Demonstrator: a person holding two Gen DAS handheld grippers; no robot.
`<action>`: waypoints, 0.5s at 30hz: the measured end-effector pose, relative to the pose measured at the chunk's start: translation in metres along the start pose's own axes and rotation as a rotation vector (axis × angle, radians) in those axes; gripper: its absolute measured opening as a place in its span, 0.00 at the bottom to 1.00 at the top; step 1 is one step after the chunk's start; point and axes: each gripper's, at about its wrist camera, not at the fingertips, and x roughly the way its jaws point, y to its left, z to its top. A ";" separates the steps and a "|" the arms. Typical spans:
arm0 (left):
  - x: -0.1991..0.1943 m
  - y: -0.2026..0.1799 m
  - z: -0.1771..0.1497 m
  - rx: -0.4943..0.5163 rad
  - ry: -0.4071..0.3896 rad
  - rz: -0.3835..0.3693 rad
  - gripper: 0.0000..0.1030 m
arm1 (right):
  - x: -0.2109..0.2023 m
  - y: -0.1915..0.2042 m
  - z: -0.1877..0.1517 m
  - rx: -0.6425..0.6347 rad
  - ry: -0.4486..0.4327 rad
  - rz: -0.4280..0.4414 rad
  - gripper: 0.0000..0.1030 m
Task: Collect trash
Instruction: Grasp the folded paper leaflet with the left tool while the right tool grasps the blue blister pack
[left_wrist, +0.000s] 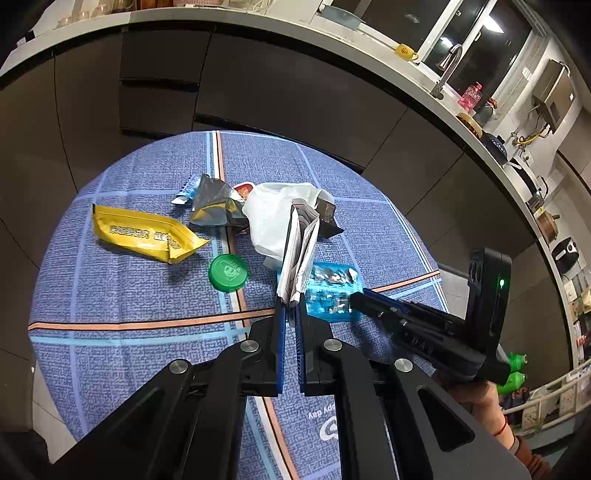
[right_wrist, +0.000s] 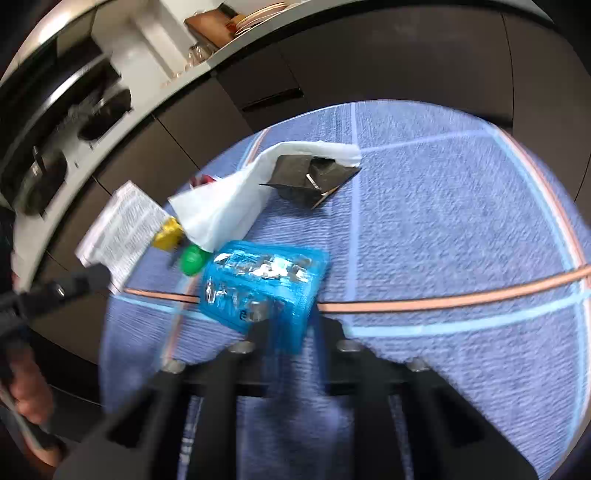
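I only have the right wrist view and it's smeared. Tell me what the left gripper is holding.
Observer: The left gripper is shut on a folded printed leaflet, which stands up between its fingers.
Operator: Report what lies left of the green cap. My view hides most of it.
Observer: A yellow snack pouch lies flat on the blue tablecloth, apart from the green cap.
Operator: Say what is behind the white tissue.
Observer: A crumpled silver wrapper touches the white tissue, with a small blue and white tube beside it.
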 end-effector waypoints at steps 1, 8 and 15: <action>-0.003 -0.001 -0.001 0.004 -0.003 0.005 0.05 | -0.004 0.002 0.000 0.000 -0.011 0.007 0.10; -0.017 -0.010 -0.006 0.017 -0.015 -0.003 0.05 | -0.049 0.016 -0.005 -0.037 -0.092 0.041 0.05; -0.032 -0.043 -0.009 0.074 -0.038 -0.025 0.05 | -0.112 0.026 -0.014 -0.067 -0.202 -0.010 0.02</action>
